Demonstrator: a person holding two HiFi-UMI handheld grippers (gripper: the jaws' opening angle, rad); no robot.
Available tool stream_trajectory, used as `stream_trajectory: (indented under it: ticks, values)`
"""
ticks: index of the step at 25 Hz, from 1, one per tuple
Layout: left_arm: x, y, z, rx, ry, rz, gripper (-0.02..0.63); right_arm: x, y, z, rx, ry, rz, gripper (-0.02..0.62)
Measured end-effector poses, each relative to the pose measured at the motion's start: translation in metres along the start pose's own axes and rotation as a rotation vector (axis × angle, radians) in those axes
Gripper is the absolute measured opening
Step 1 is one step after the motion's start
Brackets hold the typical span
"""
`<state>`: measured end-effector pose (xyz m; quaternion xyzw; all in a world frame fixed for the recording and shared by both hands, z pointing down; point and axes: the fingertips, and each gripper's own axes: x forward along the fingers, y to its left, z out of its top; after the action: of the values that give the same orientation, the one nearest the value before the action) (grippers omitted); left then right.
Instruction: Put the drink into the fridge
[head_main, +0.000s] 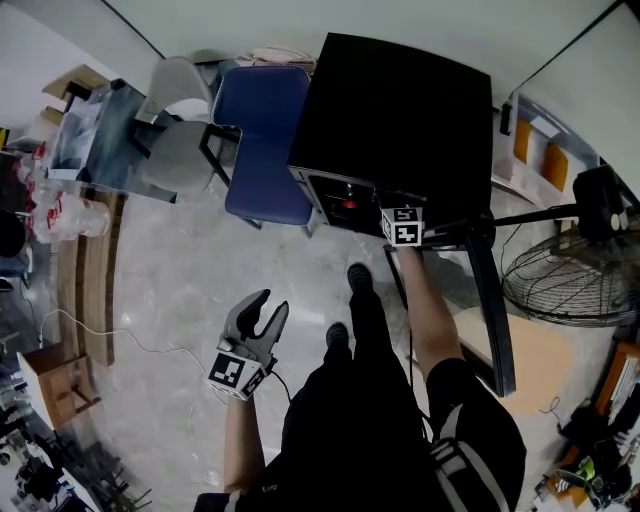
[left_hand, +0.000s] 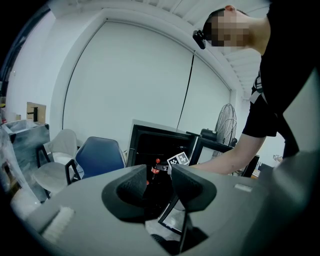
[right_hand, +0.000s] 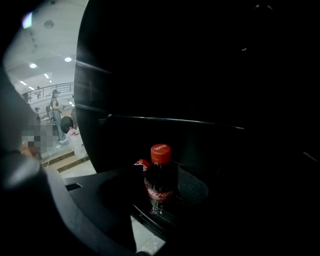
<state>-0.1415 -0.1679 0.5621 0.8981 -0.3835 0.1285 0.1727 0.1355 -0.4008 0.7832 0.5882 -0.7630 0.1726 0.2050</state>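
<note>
Pale marble-look floor (head_main: 170, 290) filled the left and middle of the head view, w/ white walls round the top. A black fridge (head_main: 400, 110) sat upper centre, its door (head_main: 492, 310) swung open down the right side. A blue chair (head_main: 262, 140) stood just left of the fridge, a grey chair (head_main: 180, 135) further left, and a big fan (head_main: 575, 280) at the right edge. A person in black stood bottom centre, right arm reaching into the fridge. The left gripper (head_main: 272, 303), lower left of centre, hung over the floor w/ jaws wide apart & nothing between them; its cube showed b/w square markers. The right gripper (right_hand: 159, 190) was inside the dark fridge, jaws parted either side of the drink bottle (right_hand: 160, 182), pads not seen pressing it. The bottle stood upright on a shelf, lower centre of the right gripper view: dark cola, red label w/ white Coca-Cola-type script. Its red cap (right_hand: 161, 153) had white script too small to read. A second red-labelled item (right_hand: 141, 165) sat just behind-left; touching or not, couldn't tell.
</note>
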Motion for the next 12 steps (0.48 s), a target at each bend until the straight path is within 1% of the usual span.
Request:
stream_trajectory:
  ticks: [12]
  values:
    - [-0.003, -0.011, 0.003, 0.0, -0.051, -0.033, 0.156, -0.034, 0.018, -0.01, 0.056, -0.009, -0.011, 0.225]
